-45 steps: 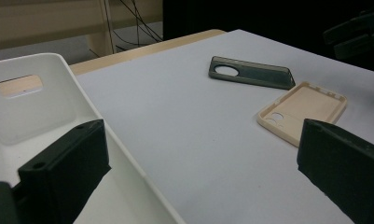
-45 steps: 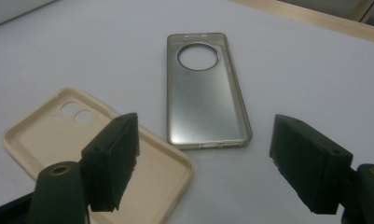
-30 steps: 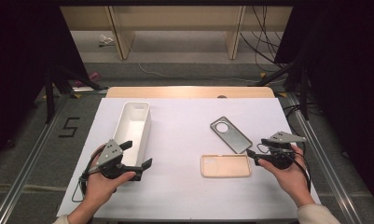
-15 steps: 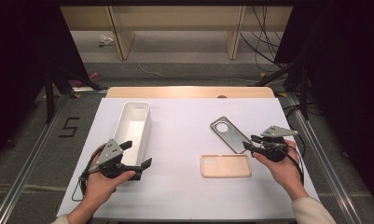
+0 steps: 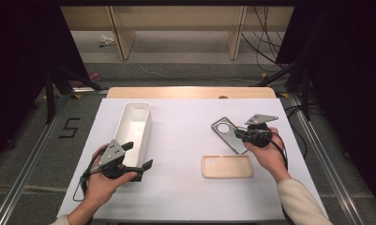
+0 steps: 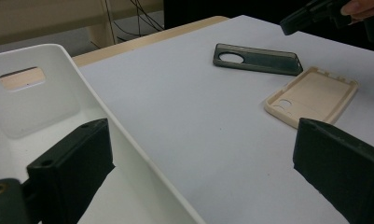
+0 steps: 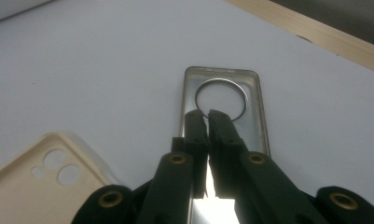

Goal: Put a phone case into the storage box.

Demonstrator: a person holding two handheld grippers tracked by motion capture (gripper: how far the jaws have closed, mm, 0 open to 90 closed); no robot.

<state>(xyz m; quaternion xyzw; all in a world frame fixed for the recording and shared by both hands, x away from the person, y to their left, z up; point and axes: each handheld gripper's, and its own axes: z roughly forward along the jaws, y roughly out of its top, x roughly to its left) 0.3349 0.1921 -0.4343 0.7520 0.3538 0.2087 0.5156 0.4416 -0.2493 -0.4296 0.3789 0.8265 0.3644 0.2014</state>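
So at this point your right tongs (image 7: 207,113) sat right over the dark phone case (image 5: 229,134), jaws pinched almost together after just closing, and as far as I could tell nothing was actually between them; the tips just hovered above the case's round camera cutout. The case lay flat on the white surface (image 5: 185,126), right half, with its long axis running diagonally from the cutout end at the far left toward your right hand (image 5: 266,152) at the near right. In the right gripper view that axis lined up nearly dead-on with the tongs, cutout end away from you. So the right hand was clearly the one for it; the left was well apart across the surface. The beige phone case (image 5: 227,166) lay just nearer to you than the dark one, close but seemingly not touching. Your left tongs (image 5: 139,169) stood wide, holding nothing, straddling the near wall of the white bin (image 5: 135,126), with your left hand (image 5: 103,180) resting low at the near-left edge, wrist relaxed.
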